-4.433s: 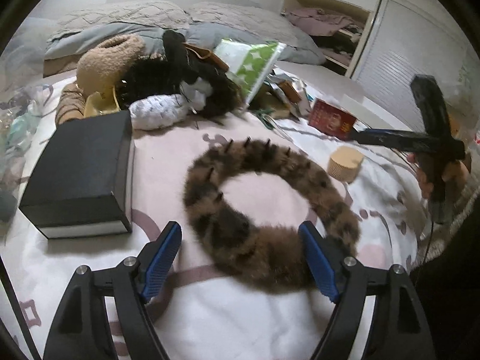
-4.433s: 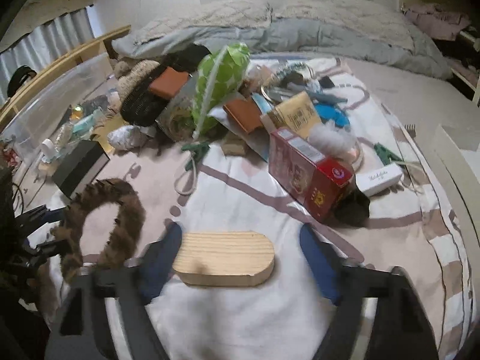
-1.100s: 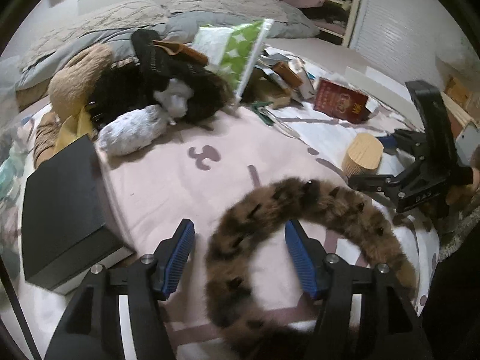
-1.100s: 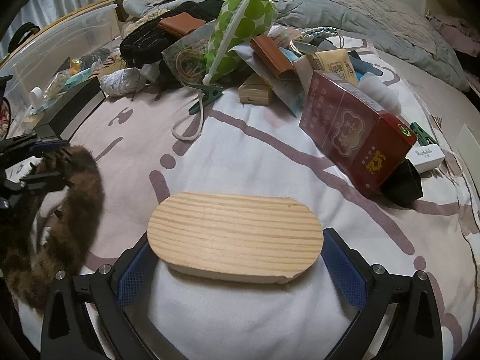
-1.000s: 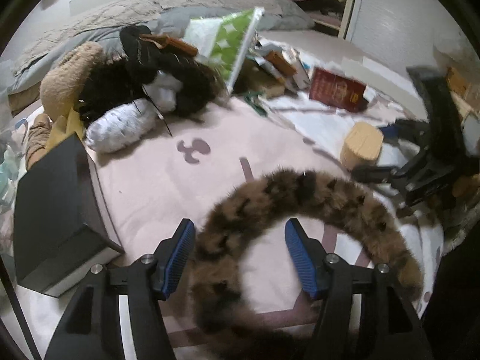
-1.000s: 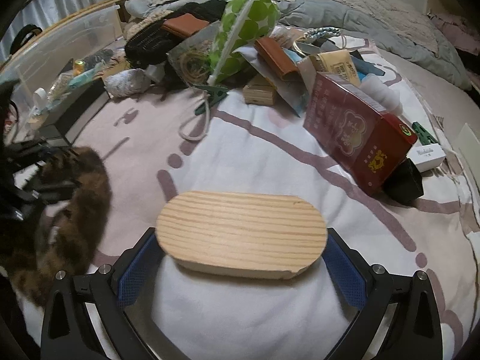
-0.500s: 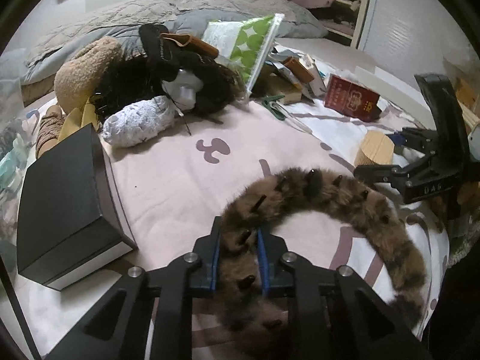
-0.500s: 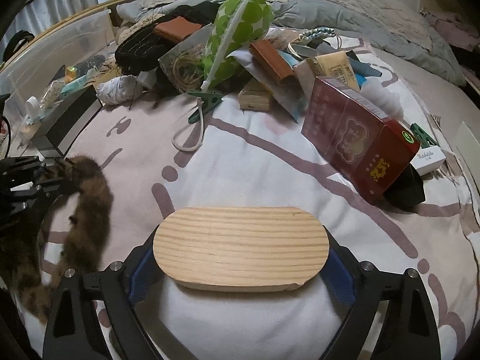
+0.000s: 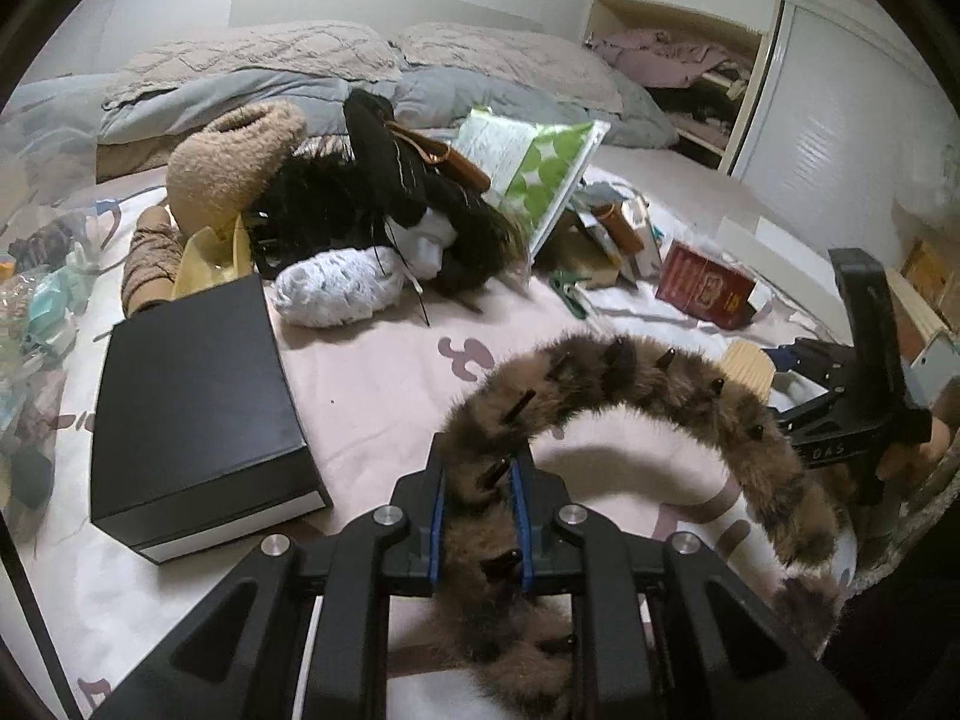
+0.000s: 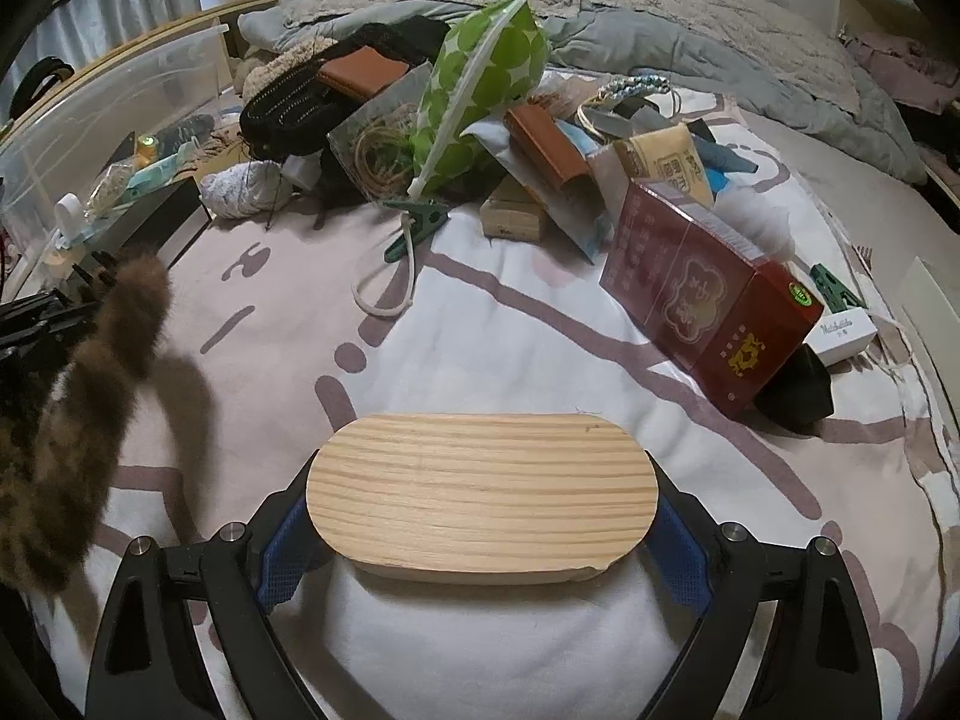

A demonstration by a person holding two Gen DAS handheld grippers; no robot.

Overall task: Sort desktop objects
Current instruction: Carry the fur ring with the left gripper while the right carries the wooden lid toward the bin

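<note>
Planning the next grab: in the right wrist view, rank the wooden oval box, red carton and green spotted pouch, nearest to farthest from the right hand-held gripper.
1. Wooden oval box, between the right hand-held gripper's pads.
2. Red carton, ahead to the right.
3. Green spotted pouch, far back, centre.

The bed (image 10: 492, 360) wears a pale sheet with mauve lines. On it in the right wrist view: a wooden oval block (image 10: 480, 498) at 6 o'clock, a red carton (image 10: 708, 306) at 3 o'clock, a green clip (image 10: 420, 222) near centre. In the left wrist view a black box (image 9: 192, 408) lies at 9 o'clock, pillows (image 9: 372, 54) at 12 o'clock.
</note>
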